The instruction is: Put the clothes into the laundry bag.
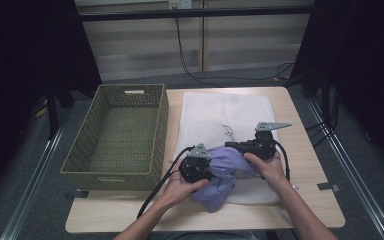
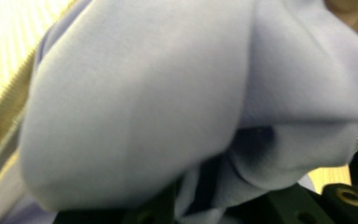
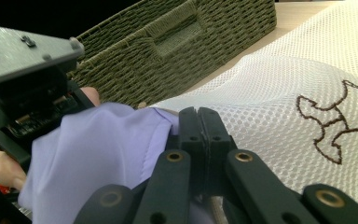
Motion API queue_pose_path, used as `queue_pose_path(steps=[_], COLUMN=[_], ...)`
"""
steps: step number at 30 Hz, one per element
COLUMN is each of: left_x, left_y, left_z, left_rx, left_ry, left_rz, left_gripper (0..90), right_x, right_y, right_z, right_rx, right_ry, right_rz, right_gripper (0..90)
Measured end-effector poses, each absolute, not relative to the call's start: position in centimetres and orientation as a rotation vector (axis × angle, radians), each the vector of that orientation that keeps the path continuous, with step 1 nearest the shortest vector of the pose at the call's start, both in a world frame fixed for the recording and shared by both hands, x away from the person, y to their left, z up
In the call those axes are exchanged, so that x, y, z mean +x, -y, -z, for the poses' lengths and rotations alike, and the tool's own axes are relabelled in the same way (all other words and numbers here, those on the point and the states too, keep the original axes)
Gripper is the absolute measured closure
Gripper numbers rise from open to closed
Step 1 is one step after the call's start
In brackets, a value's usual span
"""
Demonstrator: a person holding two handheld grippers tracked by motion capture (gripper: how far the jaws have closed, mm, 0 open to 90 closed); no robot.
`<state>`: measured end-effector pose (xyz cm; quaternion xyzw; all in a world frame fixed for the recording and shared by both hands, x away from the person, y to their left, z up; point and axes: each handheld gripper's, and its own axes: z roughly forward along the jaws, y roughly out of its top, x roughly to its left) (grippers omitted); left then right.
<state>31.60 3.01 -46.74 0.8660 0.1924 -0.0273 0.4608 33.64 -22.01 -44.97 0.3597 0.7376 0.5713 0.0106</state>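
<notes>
— Where is the lilac cloth [image 1: 223, 172]?
— Bunched between both tools, above the white mesh bag [image 1: 215, 116] on the desk [image 1: 300, 165].
— Their jaws?
— The right hand-held gripper [image 3: 199, 122] is clamped on a fold. The left hand-held gripper [image 1: 196, 167] is nearly closed, cloth bulging right before it.

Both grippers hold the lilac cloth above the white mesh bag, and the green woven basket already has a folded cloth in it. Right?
Not quite: the green woven basket holds nothing; the high view shows only its bare woven bottom. The rest stands: the left gripper and the right gripper hold the bunched lilac cloth above the white mesh bag.
</notes>
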Motion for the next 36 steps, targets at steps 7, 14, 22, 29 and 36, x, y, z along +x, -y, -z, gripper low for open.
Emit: queue_pose_path(steps=[7,14,22,29,36], left_x=[31.9,32.1,32.2,32.4,32.5], left_y=[-2.8,-2.5,-2.3,-2.3,-2.0], left_z=[47.4,48.6,49.4,49.5,49.3], left_rx=[2.156,2.196,2.243,2.228,2.233], left_ry=[-0.486,-0.497,-0.476,-0.504,-0.553], left_rz=[0.069,0.058,0.040,0.064,0.068], left_gripper=[80.7,80.8,81.0,81.0,81.0], right_x=[33.6,33.5,33.3,32.8,31.4], right_y=[22.0,22.1,22.1,22.3,22.5], right_z=[44.9,44.7,44.1,43.5,43.8], right_rx=[1.118,1.121,1.097,1.088,1.117], right_ry=[-2.299,-2.288,-2.278,-2.258,-2.283], right_rz=[-1.784,-1.779,-1.782,-1.793,-1.755], right_gripper=[89.8,89.8,89.8,89.8,89.7])
